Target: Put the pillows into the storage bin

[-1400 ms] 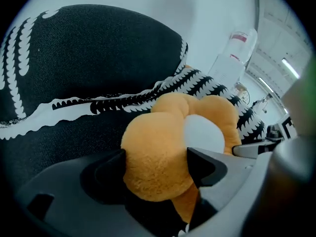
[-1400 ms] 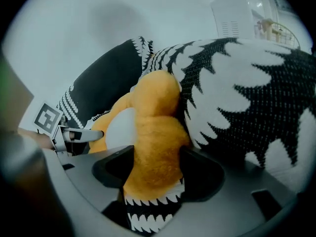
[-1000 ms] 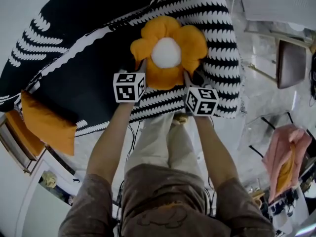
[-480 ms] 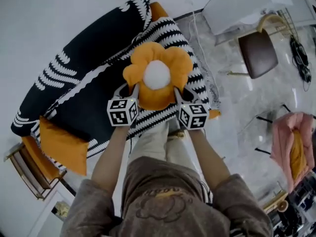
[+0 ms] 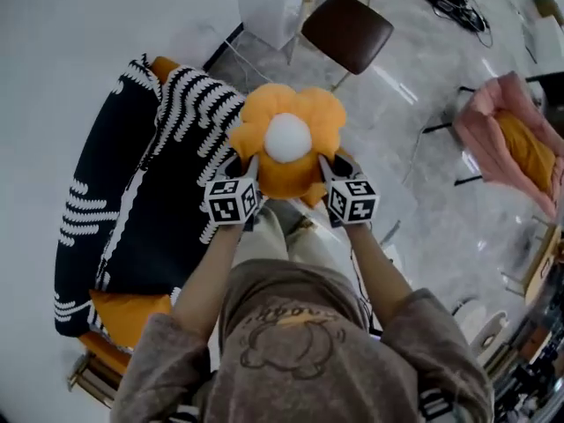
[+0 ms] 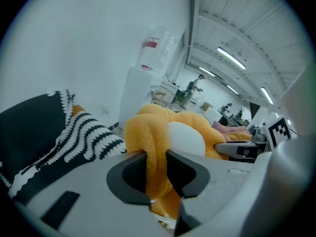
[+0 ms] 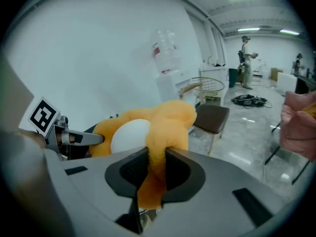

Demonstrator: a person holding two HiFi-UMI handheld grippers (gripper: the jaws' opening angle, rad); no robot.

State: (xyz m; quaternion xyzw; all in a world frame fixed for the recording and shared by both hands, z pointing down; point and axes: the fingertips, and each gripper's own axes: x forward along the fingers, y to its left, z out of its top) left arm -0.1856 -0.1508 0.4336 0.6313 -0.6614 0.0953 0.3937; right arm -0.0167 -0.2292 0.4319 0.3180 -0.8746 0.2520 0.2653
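Holding up an orange flower-shaped pillow with a round white centre, in the air in front of the chest and above the grey floor. Gripping it from both sides. Clamped on a petal at its left edge with the left hand-held gripper. Clamped on a petal at its right edge with the right hand-held gripper. Orange plush squeezed thin between the pads in each case.

In the head view, down to the left of the pillow, looking onto a black sofa under a black-and-white striped throw, with an orange cushion at its near end. Beyond the pillow, facing a brown-seated chair. Off to the right, seeing a pink bin with another orange pillow lying in it, well apart from the held one.
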